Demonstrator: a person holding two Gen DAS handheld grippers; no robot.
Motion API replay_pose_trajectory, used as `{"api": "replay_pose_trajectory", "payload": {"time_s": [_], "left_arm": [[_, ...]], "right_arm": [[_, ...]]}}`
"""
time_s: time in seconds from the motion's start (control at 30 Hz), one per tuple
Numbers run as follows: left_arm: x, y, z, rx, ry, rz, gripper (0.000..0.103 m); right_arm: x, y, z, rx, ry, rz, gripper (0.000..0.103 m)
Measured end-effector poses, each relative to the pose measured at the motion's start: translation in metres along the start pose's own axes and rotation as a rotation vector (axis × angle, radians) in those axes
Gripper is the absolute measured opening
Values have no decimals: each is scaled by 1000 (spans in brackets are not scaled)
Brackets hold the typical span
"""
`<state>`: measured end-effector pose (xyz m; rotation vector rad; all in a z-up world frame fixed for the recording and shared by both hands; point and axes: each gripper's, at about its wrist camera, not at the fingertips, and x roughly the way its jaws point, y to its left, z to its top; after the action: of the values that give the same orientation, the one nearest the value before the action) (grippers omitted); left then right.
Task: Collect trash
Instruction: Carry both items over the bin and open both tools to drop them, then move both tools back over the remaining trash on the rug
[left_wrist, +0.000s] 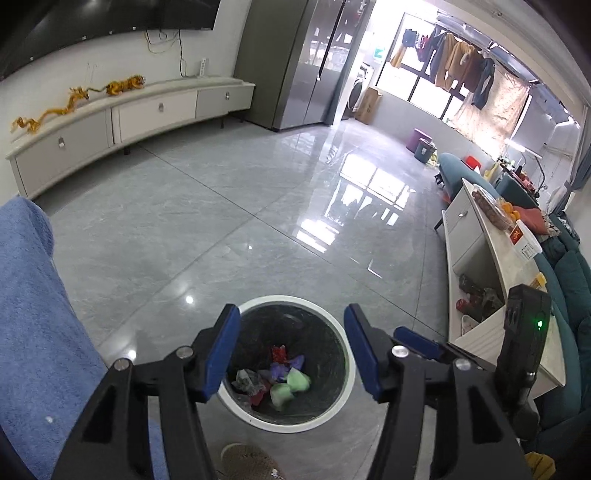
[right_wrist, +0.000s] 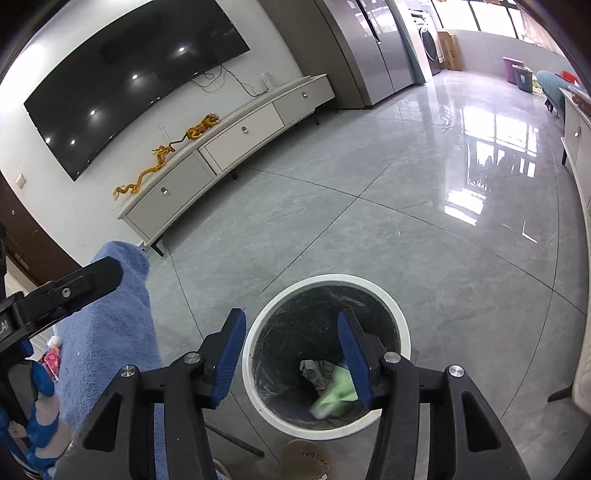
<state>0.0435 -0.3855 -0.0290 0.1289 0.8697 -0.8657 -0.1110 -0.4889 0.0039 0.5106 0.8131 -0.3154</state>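
Left hand-held gripper (left_wrist: 291, 349): jaws apart, empty, over bin (left_wrist: 343, 332).
Right hand-held gripper (right_wrist: 291, 354): jaws apart, empty; green wrapper (right_wrist: 334, 395) blurred inside bin.
Risk: hand-held grippers close together; collision possible.

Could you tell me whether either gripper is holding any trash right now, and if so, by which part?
Nothing is held. The left gripper and right gripper both stand open and empty above the bin; the wrappers lie inside it.

No text can be read
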Motion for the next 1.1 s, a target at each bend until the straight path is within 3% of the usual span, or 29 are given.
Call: {"api": "replay_pose_trajectory", "payload": {"time_s": [0.3, 0.5, 0.7, 0.83, 0.97, 1.1], "left_arm": [[-61, 17, -7, -22, -80, 79, 57], [-128, 40, -13, -88, -195, 134, 57], [-195, 67, -26, -166, -303, 164, 57], [-241, 90, -41, -221, -356, 199, 63], [-291, 112, -61, -258, -433, 271, 64], [-341, 131, -83, -280, -529, 400, 64]], "right_arm": [[-35, 17, 6, -12, -73, 33, 49], [-69, 46, 7, -66, -134, 74, 49], [-105, 84, 7, -139, -208, 121, 58], [-123, 108, 3, -184, -241, 154, 61], [-140, 134, -1, -233, -269, 188, 62], [-155, 155, -7, -276, -295, 215, 63]]}}
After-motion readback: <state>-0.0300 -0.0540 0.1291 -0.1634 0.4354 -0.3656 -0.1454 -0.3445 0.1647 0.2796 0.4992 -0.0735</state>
